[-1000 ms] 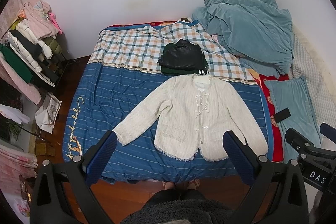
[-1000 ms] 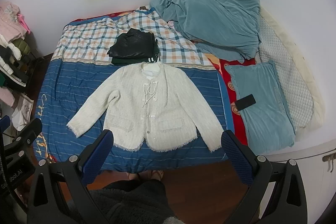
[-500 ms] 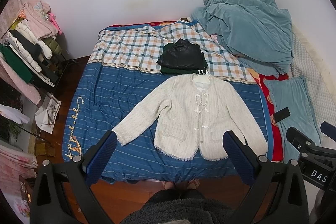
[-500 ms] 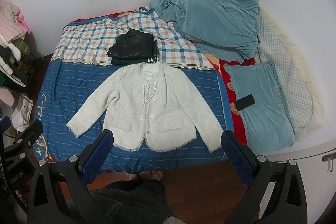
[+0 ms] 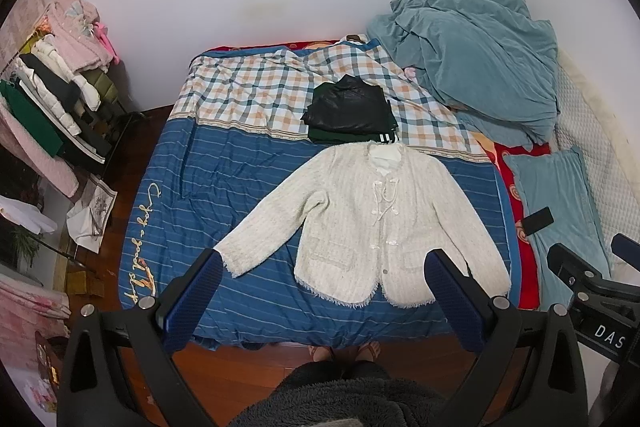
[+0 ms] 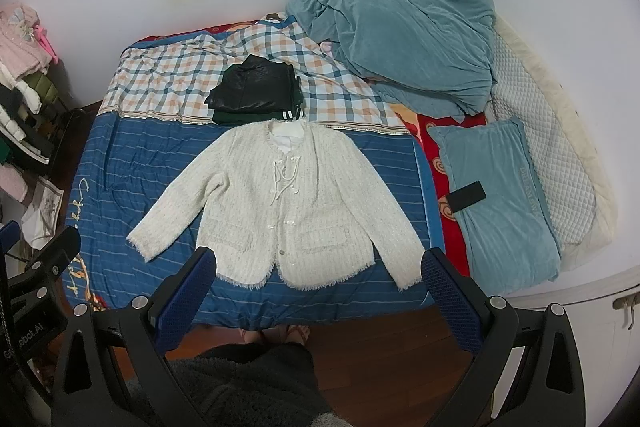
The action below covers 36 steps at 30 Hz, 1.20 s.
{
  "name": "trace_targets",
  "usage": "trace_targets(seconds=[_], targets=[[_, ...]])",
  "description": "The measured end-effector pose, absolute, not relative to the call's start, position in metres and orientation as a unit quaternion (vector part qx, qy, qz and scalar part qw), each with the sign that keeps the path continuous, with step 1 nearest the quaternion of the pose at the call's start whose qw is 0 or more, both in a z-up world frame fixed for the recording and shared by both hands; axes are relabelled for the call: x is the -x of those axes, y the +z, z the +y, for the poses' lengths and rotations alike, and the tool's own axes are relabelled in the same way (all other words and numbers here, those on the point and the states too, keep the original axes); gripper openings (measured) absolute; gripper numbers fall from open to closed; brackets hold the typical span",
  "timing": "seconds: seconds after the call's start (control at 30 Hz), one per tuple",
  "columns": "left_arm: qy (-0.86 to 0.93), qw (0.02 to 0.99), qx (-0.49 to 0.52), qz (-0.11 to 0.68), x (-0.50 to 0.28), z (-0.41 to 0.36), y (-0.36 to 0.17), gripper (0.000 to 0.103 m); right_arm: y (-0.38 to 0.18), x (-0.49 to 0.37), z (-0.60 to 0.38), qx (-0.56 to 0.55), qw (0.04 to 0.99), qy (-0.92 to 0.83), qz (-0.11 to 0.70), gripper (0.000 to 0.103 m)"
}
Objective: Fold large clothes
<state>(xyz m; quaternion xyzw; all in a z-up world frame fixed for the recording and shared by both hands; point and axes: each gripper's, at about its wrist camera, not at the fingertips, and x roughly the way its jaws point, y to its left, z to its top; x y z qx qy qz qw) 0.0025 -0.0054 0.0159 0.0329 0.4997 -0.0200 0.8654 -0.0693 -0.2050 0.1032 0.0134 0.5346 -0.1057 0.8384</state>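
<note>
- Jacket (image 5: 372, 223): the white one lies flat and face up on the bed (image 5: 224, 163), sleeves spread, hem toward me, just as it lay a second ago.
- Nothing has shifted; both views have stayed steady, so folding has not begun.
- My left hand-held gripper (image 5: 326, 291) and right hand-held gripper (image 6: 320, 285) hover above it, released and empty.
- Dark folded clothes (image 5: 350, 113) sit just beyond the collar.

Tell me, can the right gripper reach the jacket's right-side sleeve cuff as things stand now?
Probably yes. The right gripper is open and above the white jacket, and nothing lies on the sleeve cuff near the bed edge.
</note>
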Motion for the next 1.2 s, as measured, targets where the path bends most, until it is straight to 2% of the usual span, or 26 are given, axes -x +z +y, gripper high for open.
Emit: trace_targets(seconds=[0.4,0.57,0.67,0.73,0.8,1.03,1.2], targets=[[-0.014,0.872,-0.038,0.488,-0.008,-0.001,0.009,0.103,0.099,0.065,-0.2,-0.017,0.838,-0.109,0.535,0.103],[0.038,0.888,-0.06,0.455,-0.046,0.008,-0.031,0.103,0.067,0.044,-0.209,-0.068,0.846,-0.11,0.517,0.103],[0.059,0.882,-0.076,0.462,-0.073,0.013,-0.074,0.103,0.014,0.03,-0.238,-0.147,0.827,-0.13,0.527,0.102],[0.063,0.871,-0.082,0.481,-0.091,0.015,-0.11,0.103,-0.024,0.026,-0.26,-0.202,0.811,-0.147,0.529,0.091],[0.071,0.86,-0.089,0.497,-0.107,0.014,-0.143,0.103,-0.078,0.025,-0.291,-0.263,0.783,-0.179,0.535,0.062],[0.097,0.815,-0.12,0.558,-0.15,-0.015,-0.264,0.103,-0.252,0.075,-0.396,-0.45,0.674,-0.282,0.514,0.06],[0.102,0.784,-0.147,0.594,-0.175,-0.044,-0.339,0.103,-0.378,0.108,-0.459,-0.567,0.609,-0.305,0.464,0.065]])
